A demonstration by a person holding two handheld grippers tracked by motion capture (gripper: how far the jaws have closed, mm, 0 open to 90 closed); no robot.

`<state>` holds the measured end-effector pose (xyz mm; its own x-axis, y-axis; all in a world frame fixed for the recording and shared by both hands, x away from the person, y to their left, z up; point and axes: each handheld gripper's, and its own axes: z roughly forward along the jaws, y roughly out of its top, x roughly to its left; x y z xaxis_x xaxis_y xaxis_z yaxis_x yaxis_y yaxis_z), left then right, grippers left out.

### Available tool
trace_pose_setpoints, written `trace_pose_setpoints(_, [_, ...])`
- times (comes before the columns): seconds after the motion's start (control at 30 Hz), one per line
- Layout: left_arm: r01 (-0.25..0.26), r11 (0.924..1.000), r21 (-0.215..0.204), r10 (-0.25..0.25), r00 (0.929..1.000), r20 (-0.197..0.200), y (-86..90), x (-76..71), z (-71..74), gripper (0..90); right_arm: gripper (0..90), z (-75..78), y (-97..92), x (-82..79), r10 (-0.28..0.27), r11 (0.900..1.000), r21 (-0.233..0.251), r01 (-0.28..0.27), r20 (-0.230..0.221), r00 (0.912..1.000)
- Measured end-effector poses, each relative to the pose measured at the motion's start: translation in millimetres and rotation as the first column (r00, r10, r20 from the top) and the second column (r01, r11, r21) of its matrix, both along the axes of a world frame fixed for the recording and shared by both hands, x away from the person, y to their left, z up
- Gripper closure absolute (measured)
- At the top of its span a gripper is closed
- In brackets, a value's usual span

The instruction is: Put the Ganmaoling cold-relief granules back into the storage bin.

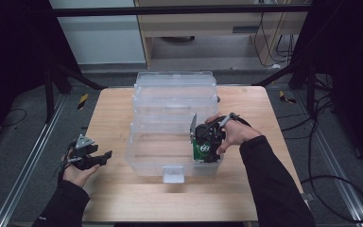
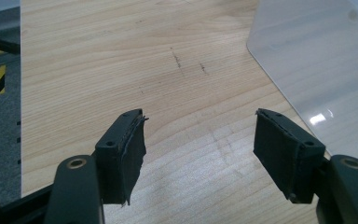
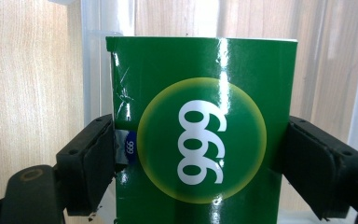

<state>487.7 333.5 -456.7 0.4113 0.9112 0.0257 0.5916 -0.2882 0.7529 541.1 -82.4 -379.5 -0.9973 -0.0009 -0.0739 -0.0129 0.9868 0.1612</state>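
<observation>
Wooden table (image 1: 123, 189) under a clear plastic storage bin (image 1: 170, 142), lid hinged open toward the far edge; right gripper (image 1: 207, 144) down at the bin's near right corner, clamping a green box (image 1: 201, 150) with a white "999" mark; left gripper (image 1: 90, 157) off the table's left edge, well apart from the bin, jaws spread, nothing between them.

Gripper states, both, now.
Left gripper: open, empty, above the wooden table.
Right gripper: shut on the glossy green cardboard box.
</observation>
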Motion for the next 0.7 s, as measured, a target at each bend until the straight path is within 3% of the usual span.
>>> trace_pose_setpoints(0.6, [0.001,1.0,0.004,-0.001,1.0,-0.002,0.0,0.1,-0.3,32.8,15.9,1.8,0.5,-0.1,-0.033,0.9995,0.001,0.033,0.005,0.9995])
trace_pose_setpoints(0.7, [0.001,1.0,0.004,-0.001,1.0,-0.003,0.0,0.2,-0.2,32.8,16.4,6.4,-1.5,0.4,-0.039,0.9989,0.024,0.039,0.013,0.9991])
